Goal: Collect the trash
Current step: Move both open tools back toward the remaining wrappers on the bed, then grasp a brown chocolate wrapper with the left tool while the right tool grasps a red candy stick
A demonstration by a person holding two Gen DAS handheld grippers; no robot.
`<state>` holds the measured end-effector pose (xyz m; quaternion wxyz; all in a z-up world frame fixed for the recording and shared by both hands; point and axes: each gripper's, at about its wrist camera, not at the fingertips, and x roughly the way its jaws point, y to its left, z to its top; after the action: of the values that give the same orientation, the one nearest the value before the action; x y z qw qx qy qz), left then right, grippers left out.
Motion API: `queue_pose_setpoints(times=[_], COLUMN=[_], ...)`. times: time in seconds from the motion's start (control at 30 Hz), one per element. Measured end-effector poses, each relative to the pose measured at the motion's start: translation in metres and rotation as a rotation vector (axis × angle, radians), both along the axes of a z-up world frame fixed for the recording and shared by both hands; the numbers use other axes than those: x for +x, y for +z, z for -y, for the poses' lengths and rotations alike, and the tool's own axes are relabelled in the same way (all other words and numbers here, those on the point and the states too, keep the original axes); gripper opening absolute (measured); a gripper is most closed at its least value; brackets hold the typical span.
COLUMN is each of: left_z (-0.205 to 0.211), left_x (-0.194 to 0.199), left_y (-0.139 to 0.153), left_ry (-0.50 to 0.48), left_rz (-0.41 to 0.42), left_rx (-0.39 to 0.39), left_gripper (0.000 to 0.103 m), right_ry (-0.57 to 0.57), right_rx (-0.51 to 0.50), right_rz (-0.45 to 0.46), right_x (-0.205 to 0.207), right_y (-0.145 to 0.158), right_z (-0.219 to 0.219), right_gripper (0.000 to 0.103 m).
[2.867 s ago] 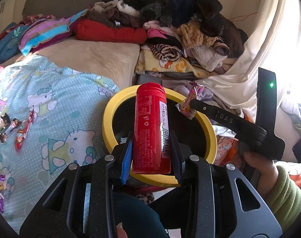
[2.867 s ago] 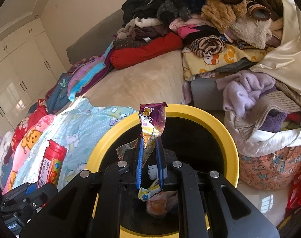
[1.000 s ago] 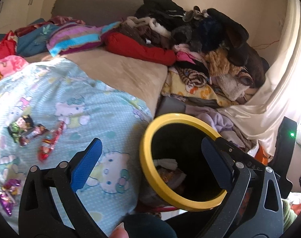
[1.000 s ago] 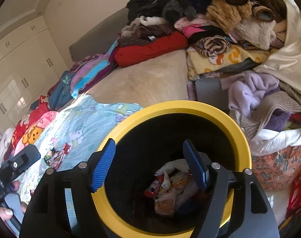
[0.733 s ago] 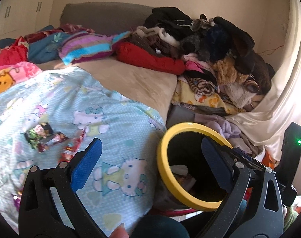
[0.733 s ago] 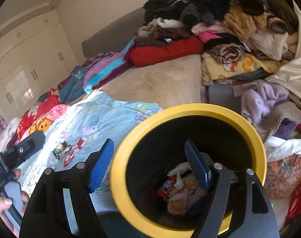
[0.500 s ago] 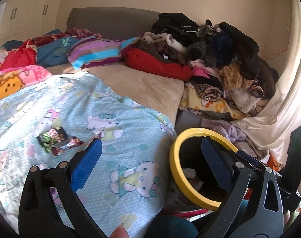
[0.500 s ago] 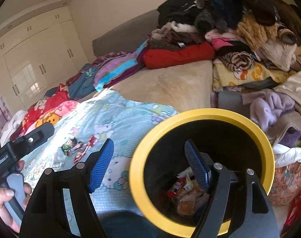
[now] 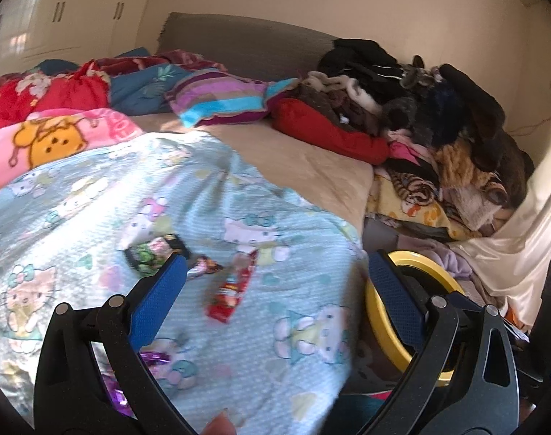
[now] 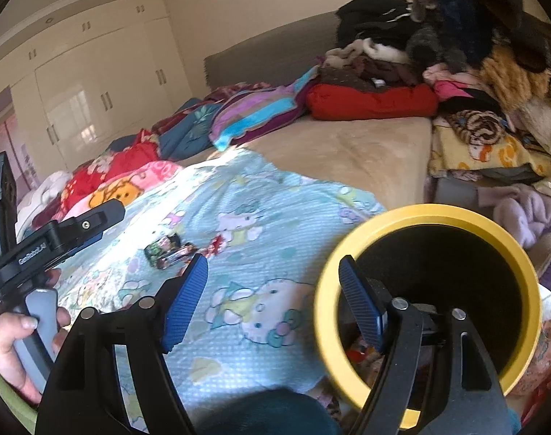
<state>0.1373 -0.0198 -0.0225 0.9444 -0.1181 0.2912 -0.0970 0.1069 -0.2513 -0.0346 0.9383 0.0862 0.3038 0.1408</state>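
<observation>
My left gripper (image 9: 275,282) stands open and empty above the light-blue cartoon blanket (image 9: 94,195). Between its blue pads lie a red snack wrapper (image 9: 231,290), a dark wrapper (image 9: 202,266) and a green-black wrapper (image 9: 152,252); purple wrappers (image 9: 152,357) lie behind the left finger. The yellow-rimmed black bin (image 9: 380,330) sits low right, beside the bed. In the right wrist view my right gripper (image 10: 271,297) is open and empty, its right finger over the bin's rim (image 10: 438,214), with trash (image 10: 358,353) showing inside. The wrappers (image 10: 168,248) lie ahead on the blanket (image 10: 260,224).
A tall heap of clothes (image 9: 438,108) fills the bed's far right, with pillows and a striped blanket (image 9: 221,99) at the grey headboard. A hand (image 10: 14,340) holds the left gripper's handle at the right wrist view's left edge. White wardrobes (image 10: 86,90) line the far wall.
Both open grippers have swung left, away from the bin and over the blanket. The wrappers have come in between the left fingers, and the bin has slid to the right in both views.
</observation>
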Motion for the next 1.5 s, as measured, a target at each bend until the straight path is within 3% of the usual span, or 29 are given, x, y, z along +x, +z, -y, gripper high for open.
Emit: queue_pose_setpoints(times=[0.37,0.53,0.63,1.0,1.13,1.3,1.5], left_z=[-0.067,-0.079,-0.08,-0.067,-0.064,-0.057,-0.043], left_x=[0.013,0.021,0.026,0.059,0.07,0.082,0.097], left_y=[-0.033,-0.048,-0.056,-0.08,-0.085,-0.088,-0.093], left_ry=[0.096,0.071,0.043,-0.067,-0.106,-0.153,-0.202], left_rz=[-0.108,-0.169,-0.193,-0.262,-0.279,-0.29,-0.313], left_rx=[0.02,0.015,0.023,0.072,0.098,0.127,0.163], left_gripper=[0.091,0.069,0.062,0.039,0.036,0.036,0.036], right_ry=[0.107,0.13,0.133,0.123,0.131,0.158,0.172], right_rx=[-0.012,-0.01,-0.018,0.012,0.076,0.134,0.111], right_rz=[-0.092,-0.139,-0.17,-0.313,-0.366,-0.42,-0.363], right_x=[0.045,0.07,0.087,0.146,0.162,0.174,0.164], right_y=[-0.019,-0.032,-0.042,-0.078,-0.088,-0.098,-0.092], right_z=[-0.062,-0.085,-0.096,-0.115,-0.113,-0.113,-0.105], right_gripper=[0.072,0.072,0.071,0.05,0.042,0.016,0.005])
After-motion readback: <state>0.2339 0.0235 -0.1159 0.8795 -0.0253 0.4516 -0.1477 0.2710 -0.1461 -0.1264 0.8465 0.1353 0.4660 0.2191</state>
